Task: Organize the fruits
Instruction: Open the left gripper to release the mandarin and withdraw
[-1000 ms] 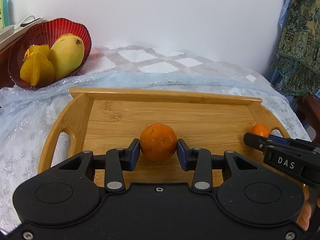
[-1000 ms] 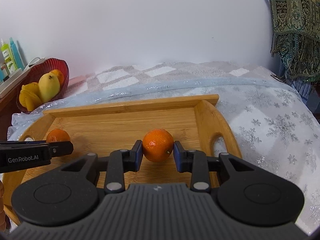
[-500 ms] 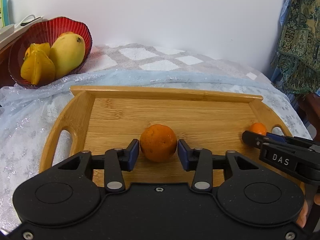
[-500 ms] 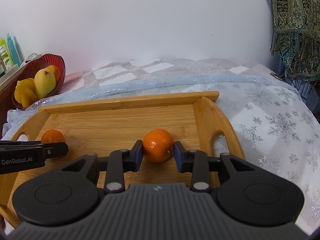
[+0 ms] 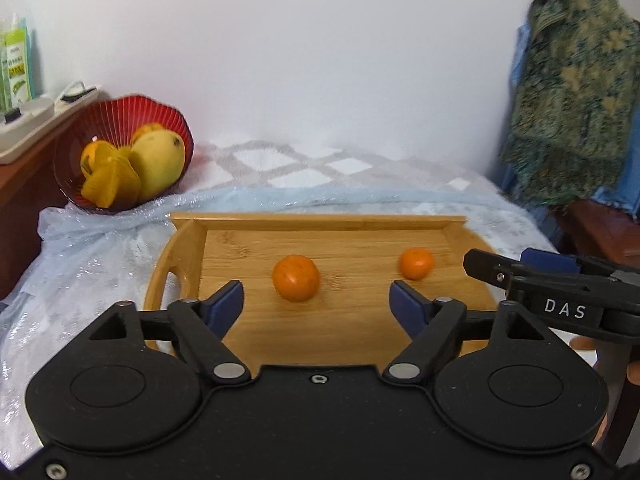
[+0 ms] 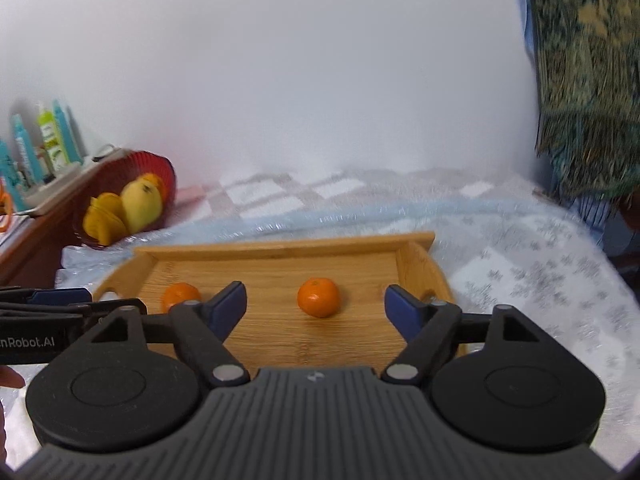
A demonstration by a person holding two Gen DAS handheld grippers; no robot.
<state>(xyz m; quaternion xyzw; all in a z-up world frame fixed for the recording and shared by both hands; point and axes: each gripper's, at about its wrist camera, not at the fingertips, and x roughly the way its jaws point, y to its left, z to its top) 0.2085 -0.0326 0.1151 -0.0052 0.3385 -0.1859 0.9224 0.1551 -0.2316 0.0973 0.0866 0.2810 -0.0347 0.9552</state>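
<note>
Both oranges now lie loose on the floor of the bamboo tray (image 5: 180,268), and the step in hand looks like the release and retreat after setting them down. In the left wrist view the left tongs (image 5: 316,300) stand wide, their jaws having just been opening, with the larger orange (image 5: 296,283) at the centre of the frame beyond the blue pads (image 5: 228,300) and touching neither. In the right wrist view the right tongs (image 6: 316,300) are likewise spread, jaws just opened, and the smaller orange (image 6: 318,297) sits mid-frame ahead of them, clear of both pads; the other orange peeks out at the left behind the left pad. The tray rests on a bed covered with a pale snowflake cloth (image 6: 540,288). To do this step well, I judge each pair of tongs should come away straight back and up along its own line, keeping the pads spread so they do not nudge a round fruit that would roll easily on the smooth wood. The two tongs are close side by side, so they should part without crossing. More fruit, a mango (image 5: 158,162) among it, waits in the red glass bowl (image 5: 120,116) at the upper left, so that is probably the next reach.
</note>
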